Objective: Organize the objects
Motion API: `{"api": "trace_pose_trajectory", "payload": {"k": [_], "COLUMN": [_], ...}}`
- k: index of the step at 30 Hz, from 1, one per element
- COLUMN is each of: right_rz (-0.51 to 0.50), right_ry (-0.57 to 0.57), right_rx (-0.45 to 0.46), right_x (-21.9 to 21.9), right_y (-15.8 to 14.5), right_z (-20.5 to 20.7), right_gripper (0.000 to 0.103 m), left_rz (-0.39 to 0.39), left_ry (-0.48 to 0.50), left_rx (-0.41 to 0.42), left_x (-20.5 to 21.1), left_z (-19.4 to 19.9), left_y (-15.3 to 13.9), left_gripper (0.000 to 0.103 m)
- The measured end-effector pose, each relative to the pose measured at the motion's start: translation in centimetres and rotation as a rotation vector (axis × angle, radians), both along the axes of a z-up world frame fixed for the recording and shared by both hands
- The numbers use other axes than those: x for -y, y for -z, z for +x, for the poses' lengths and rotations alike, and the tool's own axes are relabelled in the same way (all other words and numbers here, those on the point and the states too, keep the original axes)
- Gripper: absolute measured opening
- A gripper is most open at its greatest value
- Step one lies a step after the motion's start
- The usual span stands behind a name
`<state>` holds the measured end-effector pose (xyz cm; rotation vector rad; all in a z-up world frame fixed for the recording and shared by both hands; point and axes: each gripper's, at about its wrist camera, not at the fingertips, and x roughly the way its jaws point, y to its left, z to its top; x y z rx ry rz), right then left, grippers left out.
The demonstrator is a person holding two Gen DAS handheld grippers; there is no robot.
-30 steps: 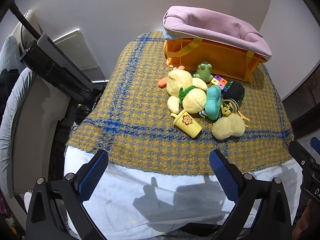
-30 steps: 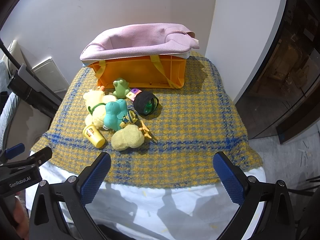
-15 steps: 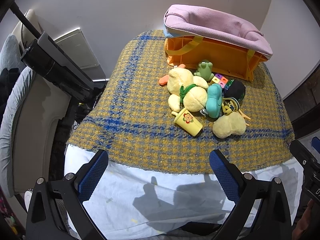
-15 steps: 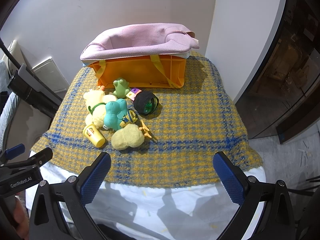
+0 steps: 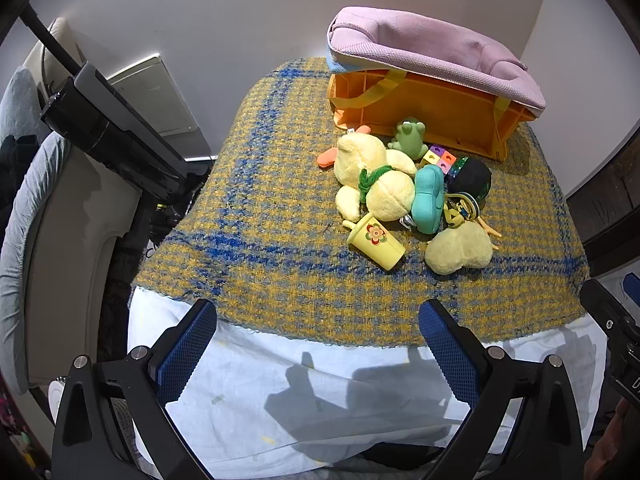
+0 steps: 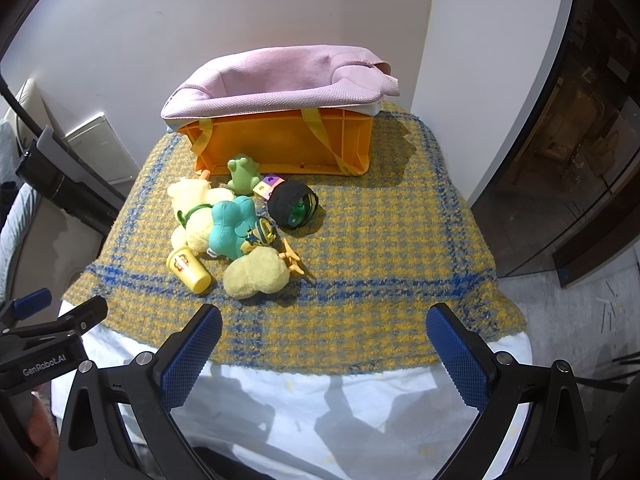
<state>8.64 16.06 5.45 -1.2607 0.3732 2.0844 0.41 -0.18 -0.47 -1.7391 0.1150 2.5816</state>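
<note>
Yellow toys (image 6: 224, 224) lie heaped ahead of both wide, empty jaws; none is in the orange basket (image 6: 280, 142) yet.

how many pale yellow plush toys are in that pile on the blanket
2 that show: a big one with a green ribbon at the pile's left, and a smaller one at its near edge beside the yellow cup. Others may be hidden underneath.

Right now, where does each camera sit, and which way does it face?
Left wrist: on the open left hand-held gripper, near the table's left front, facing the toy pile.
Right wrist: on the open right hand-held gripper, further right, same direction.
Both show the orange plastic crate and yellow flower-print cup.
</note>
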Motion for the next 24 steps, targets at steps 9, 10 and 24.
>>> {"api": "trace_pose_trajectory", "payload": {"k": [9, 10, 24], "right_rz": [0.000, 0.000, 0.002], "right_ry": [0.007, 0.006, 0.016], "right_rx": [0.002, 0.001, 0.002], "right_x": [0.05, 0.04, -0.03], "right_y": [0.04, 0.03, 0.15], "right_z": [-0.04, -0.05, -0.06], "right_gripper": [0.102, 0.102, 0.102], "left_rz": [0.002, 0.002, 0.003], "left_ry": [0.004, 0.004, 0.010], "left_rx": [0.003, 0.004, 0.005], "left_x": [-0.02, -0.01, 0.04], "left_z": [0.05, 0.10, 0.06], "left_y": [0.10, 0.16, 0.13], "left_gripper": [0.103, 0.103, 0.103]}}
